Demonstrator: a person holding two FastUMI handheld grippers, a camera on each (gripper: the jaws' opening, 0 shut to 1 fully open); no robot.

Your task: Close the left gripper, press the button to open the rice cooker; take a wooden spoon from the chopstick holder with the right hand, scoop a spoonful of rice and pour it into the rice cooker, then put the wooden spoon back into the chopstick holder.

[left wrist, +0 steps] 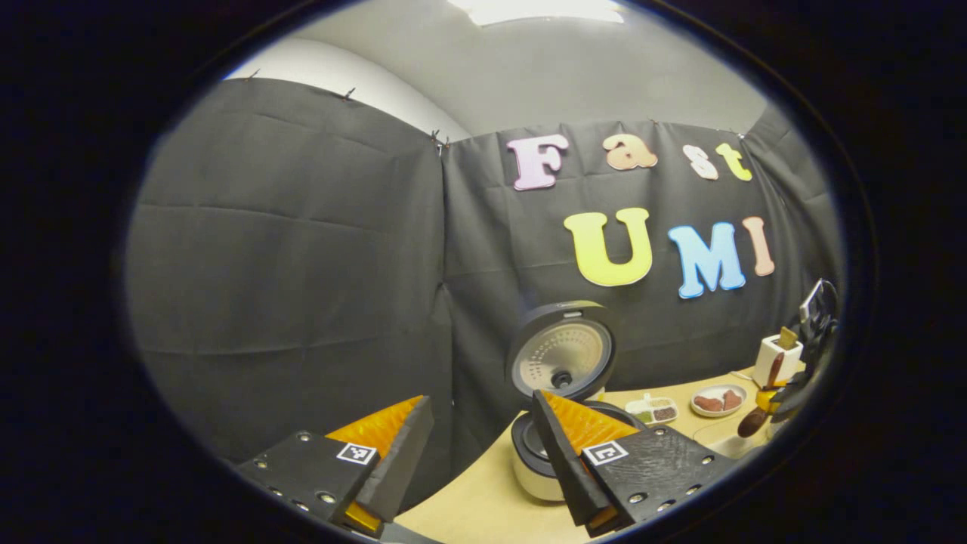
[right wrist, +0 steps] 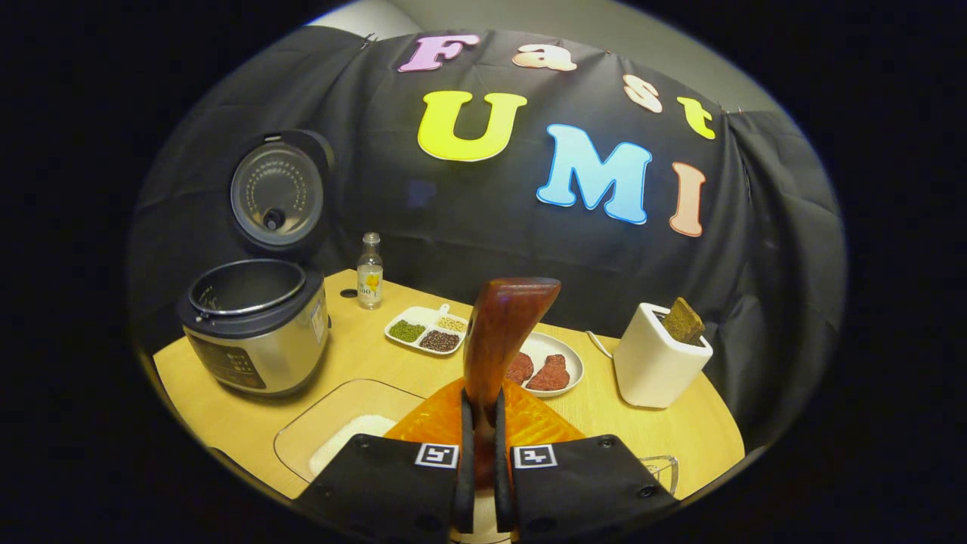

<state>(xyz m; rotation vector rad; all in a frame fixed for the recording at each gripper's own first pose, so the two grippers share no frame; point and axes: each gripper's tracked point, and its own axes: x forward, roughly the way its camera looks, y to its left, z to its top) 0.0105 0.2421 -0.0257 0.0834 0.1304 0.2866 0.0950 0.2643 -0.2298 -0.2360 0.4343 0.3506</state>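
— Wooden spoon [right wrist: 502,336] first: where is it?

— Pinched between the right tongs [right wrist: 483,446], both fingers pressed on its handle. In the right gripper view its long axis runs straight up and away from the camera, bowl end at the top, above the desk [right wrist: 363,355].

— And the left gripper view?

— That one shows the same spoon [left wrist: 763,400] from the side, far off at the right edge, hanging tilted with its rounded end low, beside the white chopstick holder [left wrist: 776,359]. The left tongs [left wrist: 483,431] stand spread wide, nothing between them, with the rice cooker [left wrist: 563,378] just past the right finger.

— Is the cooker open?

— Yes. Both views show the lid upright. The right gripper view alone looks down into the empty pot [right wrist: 253,329].

— What else does that view add?

— A clear tray with white rice [right wrist: 344,434] just under the tongs, a small bottle [right wrist: 369,272] by the cooker, a divided dish of grains [right wrist: 424,330], and a plate of red meat [right wrist: 555,366] behind the spoon. The chopstick holder [right wrist: 657,363] sits to the right, with a brown piece sticking out of it.
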